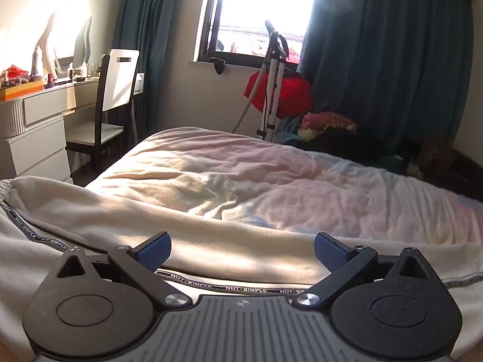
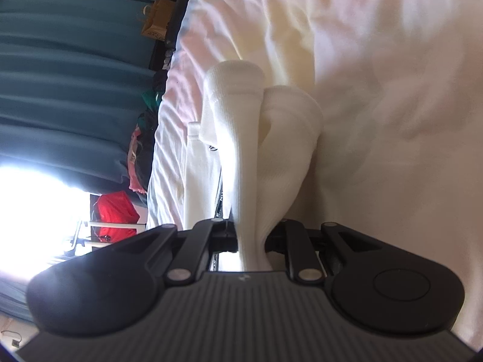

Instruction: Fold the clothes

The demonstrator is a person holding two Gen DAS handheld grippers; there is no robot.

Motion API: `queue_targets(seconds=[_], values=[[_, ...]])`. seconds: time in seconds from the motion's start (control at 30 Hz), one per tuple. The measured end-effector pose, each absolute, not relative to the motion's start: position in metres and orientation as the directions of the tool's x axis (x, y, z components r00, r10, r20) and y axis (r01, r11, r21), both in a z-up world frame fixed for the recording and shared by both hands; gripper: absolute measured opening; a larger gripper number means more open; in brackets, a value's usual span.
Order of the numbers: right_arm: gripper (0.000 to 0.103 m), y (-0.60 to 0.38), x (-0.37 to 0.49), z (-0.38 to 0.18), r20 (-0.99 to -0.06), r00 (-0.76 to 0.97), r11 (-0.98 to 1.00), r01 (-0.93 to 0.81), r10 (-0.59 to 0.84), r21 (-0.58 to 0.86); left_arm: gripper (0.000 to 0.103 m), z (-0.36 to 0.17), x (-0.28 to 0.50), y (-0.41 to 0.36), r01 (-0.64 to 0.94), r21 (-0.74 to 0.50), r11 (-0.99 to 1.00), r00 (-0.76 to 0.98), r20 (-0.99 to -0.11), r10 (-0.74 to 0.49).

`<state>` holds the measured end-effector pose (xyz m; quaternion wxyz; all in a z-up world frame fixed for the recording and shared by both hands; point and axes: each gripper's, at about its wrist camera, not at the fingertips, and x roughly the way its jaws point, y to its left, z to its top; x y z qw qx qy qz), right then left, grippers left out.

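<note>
A cream garment [image 1: 211, 241] with a black printed tape [image 1: 241, 289] lies on the pale pink bed cover [image 1: 271, 175], close under my left gripper [image 1: 243, 247]. That gripper is open wide, with its blue pads [image 1: 330, 255] far apart and nothing between them. The right wrist view is rolled onto its side. There my right gripper [image 2: 252, 233] is shut on a bunched piece of white ribbed fabric [image 2: 241, 120], which runs forward from the jaws in two rounded folds over the bed cover [image 2: 377, 90]. Its fingertips are hidden by the fabric.
Left of the bed stand a white-backed chair [image 1: 117, 90] and a white dresser [image 1: 39, 126] with small items on top. Beyond the bed are a bright window [image 1: 265, 9], teal curtains [image 1: 392, 60], a white stand [image 1: 273, 84], a red bag [image 1: 289, 93] and a clothes pile [image 1: 332, 126].
</note>
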<state>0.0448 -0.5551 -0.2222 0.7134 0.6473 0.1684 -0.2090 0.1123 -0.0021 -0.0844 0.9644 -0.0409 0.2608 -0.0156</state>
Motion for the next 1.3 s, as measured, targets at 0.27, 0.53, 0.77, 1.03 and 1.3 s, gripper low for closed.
queue_targets(seconds=[0.27, 0.53, 0.77, 1.03, 1.3], values=[[0.086, -0.569, 0.065, -0.231, -0.499, 0.864, 0.168, 0.502, -0.062, 0.848, 0.102, -0.123, 0.115, 0.007, 0.04, -0.054, 0.998, 0.809, -0.585, -0.064], [0.055, -0.578, 0.077, -0.234, -0.505, 0.857, 0.28, 0.513, -0.106, 0.812, 0.103, -0.142, 0.119, -0.005, 0.069, 0.04, 0.997, 0.766, -0.643, -0.027], [0.023, -0.573, 0.079, -0.221, -0.548, 0.818, 0.369, 0.57, -0.174, 0.734, 0.103, -0.15, 0.117, -0.008, 0.084, 0.082, 0.993, 0.76, -0.65, -0.01], [0.014, -0.539, 0.08, -0.173, -0.49, 0.821, 0.613, 0.555, -0.294, 0.562, 0.103, -0.149, 0.115, -0.004, 0.085, 0.068, 0.994, 0.769, -0.639, -0.022], [0.014, -0.47, 0.084, -0.119, -0.358, 0.857, 0.85, 0.469, -0.371, 0.241, 0.101, -0.138, 0.115, 0.006, 0.073, 0.003, 0.997, 0.774, -0.63, -0.055]])
